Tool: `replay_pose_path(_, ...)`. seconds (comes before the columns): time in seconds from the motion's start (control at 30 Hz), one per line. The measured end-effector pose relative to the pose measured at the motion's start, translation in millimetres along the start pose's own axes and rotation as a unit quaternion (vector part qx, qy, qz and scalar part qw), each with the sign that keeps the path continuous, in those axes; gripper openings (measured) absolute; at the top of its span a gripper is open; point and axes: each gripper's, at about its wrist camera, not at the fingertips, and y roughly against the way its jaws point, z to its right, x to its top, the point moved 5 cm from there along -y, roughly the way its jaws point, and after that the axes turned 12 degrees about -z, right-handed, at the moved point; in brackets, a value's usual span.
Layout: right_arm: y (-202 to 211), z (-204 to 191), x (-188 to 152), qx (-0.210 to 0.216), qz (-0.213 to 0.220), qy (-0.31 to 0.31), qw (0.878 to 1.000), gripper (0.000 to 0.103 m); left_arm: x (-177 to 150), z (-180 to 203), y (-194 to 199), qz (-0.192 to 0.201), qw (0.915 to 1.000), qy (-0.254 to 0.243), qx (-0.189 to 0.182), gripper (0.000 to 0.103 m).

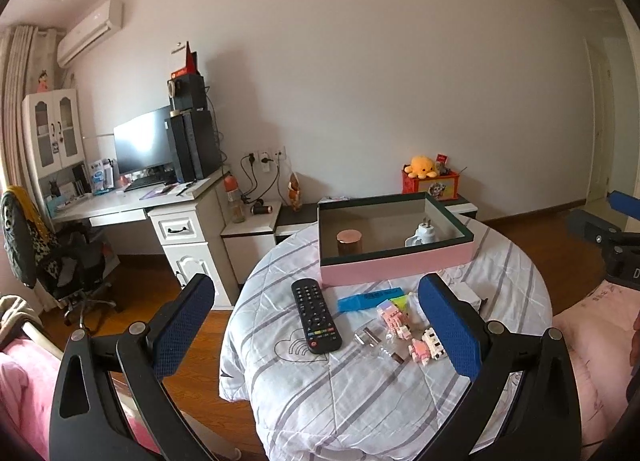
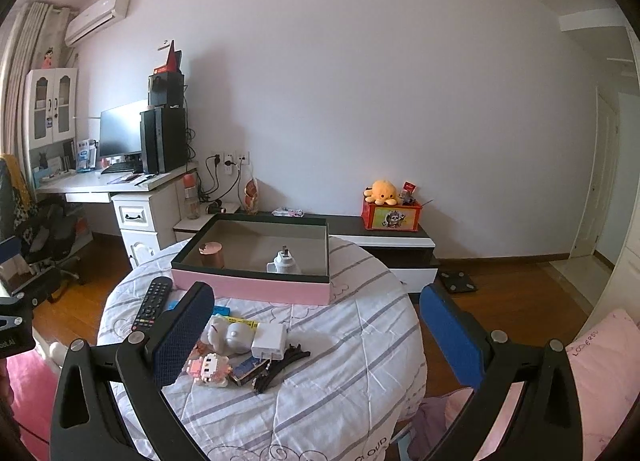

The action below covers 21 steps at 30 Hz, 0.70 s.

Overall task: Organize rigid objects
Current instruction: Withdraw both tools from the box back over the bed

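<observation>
A pink box (image 1: 396,265) (image 2: 256,287) with a dark rim stands at the far side of the round table; inside are a copper-lidded jar (image 1: 349,242) (image 2: 212,254) and a white plug (image 1: 424,234) (image 2: 285,261). In front lie a black remote (image 1: 315,315) (image 2: 151,303), a blue highlighter (image 1: 370,299), pink block figures (image 1: 394,319) (image 2: 208,370), a white charger (image 2: 269,341), a white figurine (image 2: 228,335) and black hair clips (image 2: 280,369). My left gripper (image 1: 316,331) hovers open above the remote and small items. My right gripper (image 2: 318,335) is open over the charger.
The table wears a striped white cloth (image 1: 360,393) (image 2: 340,361). A white desk (image 1: 132,201) with a monitor and an office chair (image 1: 60,261) stand at left. A low cabinet (image 2: 384,245) carries a red box with a yellow plush. Pink bedding (image 2: 600,361) lies at right.
</observation>
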Motion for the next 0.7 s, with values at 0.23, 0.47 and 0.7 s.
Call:
replay_pose_path(0.23,-5.4,-2.1,-5.1,0.001,-0.011,0.002,1.0,0.103,-5.6,3.5,-6.3,-0.011,0.9999,-0.004,0.001,0.103)
replay_pose_path(0.47,-20.6,-2.8,-9.5,0.001,-0.027,0.002,1.0,0.103,-7.2,10.7,-21.4,-0.027,0.9996,-0.011,-0.003,0.103)
replay_pose_path(0.7,-56.5,-0.8,-23.2,0.002,-0.07,0.002,0.998,0.103,-16.0,29.7,-59.7,-0.069,0.997,-0.028,-0.023,0.103)
